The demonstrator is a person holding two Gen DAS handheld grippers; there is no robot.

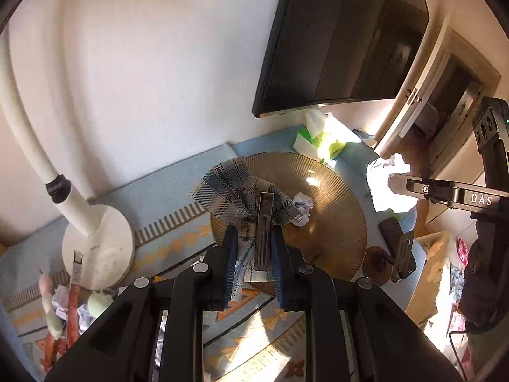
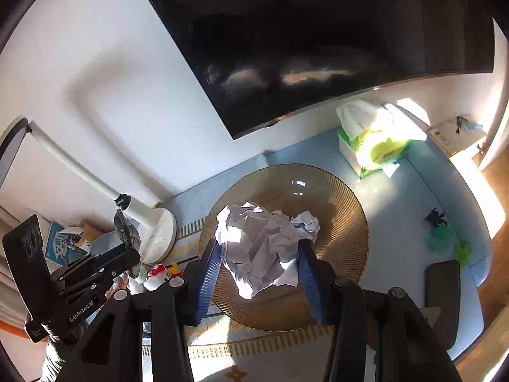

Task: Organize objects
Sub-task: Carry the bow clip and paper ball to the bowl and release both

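Left wrist view: my left tongs pinch a cloth and metal strip over the plate; my right tongs pinch paper above it, rightward.

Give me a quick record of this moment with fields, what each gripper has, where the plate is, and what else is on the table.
left gripper: shut on plaid cloth and a metal strip, above the plate
right gripper: shut on crumpled paper, over the plate
plate: amber ribbed glass, on the blue patterned tablecloth
on plate: small paper ball
behind plate: green tissue box
left of plate: white lamp base
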